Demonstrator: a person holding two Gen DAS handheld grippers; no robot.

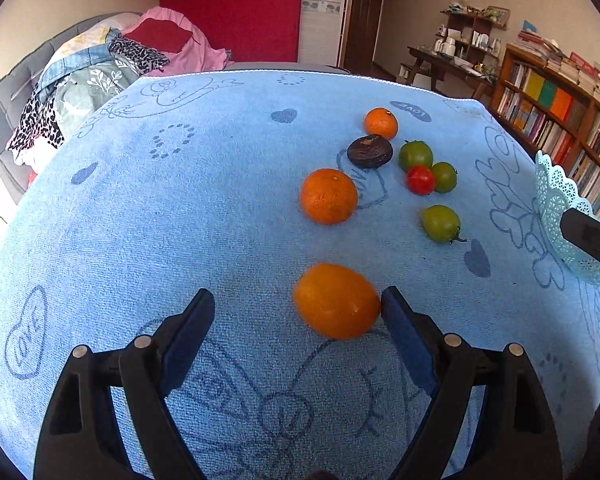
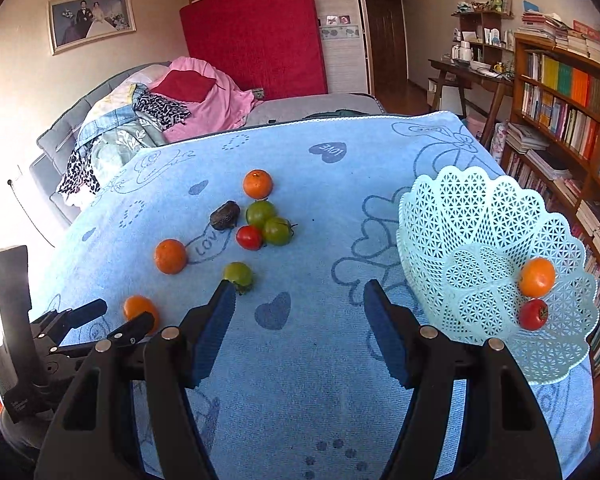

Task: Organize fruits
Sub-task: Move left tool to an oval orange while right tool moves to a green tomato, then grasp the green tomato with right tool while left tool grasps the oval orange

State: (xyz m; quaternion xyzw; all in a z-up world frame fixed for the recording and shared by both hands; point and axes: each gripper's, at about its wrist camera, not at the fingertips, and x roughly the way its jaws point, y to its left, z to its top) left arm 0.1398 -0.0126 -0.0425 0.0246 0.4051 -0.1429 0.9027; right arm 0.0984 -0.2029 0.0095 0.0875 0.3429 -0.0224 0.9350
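Left gripper (image 1: pixel 298 304) spread wide, right finger touching an orange (image 1: pixel 336 300) at lower centre; right gripper (image 2: pixel 300 304) open, empty, beside the basket (image 2: pixel 480 208).

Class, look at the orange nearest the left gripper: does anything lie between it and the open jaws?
No. The orange sits between the left gripper jaws, against the right one, with only blue towel around it.
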